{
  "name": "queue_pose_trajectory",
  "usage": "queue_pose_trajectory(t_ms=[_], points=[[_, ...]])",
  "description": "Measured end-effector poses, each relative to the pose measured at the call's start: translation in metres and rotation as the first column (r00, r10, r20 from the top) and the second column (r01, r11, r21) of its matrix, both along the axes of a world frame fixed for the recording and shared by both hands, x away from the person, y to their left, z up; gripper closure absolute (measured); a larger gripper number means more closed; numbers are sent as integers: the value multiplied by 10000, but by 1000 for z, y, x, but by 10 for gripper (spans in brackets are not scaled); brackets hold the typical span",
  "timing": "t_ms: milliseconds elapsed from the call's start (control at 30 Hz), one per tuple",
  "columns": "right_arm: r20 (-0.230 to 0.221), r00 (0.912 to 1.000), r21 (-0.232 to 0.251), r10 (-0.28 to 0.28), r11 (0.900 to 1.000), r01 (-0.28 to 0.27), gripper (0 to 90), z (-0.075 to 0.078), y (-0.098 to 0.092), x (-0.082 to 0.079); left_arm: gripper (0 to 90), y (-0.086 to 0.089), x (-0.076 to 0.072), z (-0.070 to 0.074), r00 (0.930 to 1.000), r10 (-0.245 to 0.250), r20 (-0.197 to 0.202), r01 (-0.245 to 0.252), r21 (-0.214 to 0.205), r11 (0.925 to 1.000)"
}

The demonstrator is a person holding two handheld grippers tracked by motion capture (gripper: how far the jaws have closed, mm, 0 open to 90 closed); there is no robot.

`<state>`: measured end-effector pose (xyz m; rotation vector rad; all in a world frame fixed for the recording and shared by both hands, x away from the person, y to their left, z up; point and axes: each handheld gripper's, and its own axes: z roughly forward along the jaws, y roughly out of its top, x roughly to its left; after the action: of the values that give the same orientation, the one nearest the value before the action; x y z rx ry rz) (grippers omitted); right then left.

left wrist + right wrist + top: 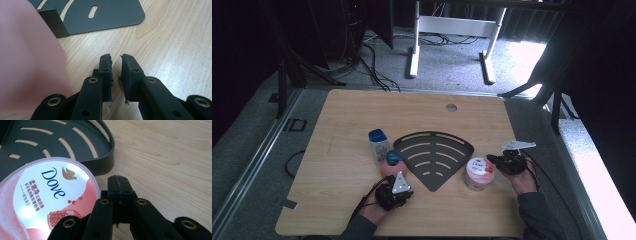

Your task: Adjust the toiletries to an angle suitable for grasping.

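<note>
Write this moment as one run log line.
left gripper: empty, beside pink bottle | right gripper: shut, beside Dove jar | tray: empty

Your pink bottle (pixel 393 163) stands upright just left of the dark slotted corner shelf (pixel 436 152). Your round Dove tub (pixel 480 172) sits lid-up just beside the shelf's right edge.
</note>
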<state>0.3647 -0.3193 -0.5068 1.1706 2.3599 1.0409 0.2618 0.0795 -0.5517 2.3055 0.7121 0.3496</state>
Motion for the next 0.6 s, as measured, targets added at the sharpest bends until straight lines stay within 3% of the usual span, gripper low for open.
queue_pose_trajectory(t_ms=[233,600], points=[[-20,9989,-90,469,9989,-469,900,0,10,-2,784,0,0,0,10000,-13,-2,13,-19,10000],[-6,9975,-79,710,9974,-710,900,-1,19,-5,784,-1,0,0,10000,-49,-4,49,-21,10000]])
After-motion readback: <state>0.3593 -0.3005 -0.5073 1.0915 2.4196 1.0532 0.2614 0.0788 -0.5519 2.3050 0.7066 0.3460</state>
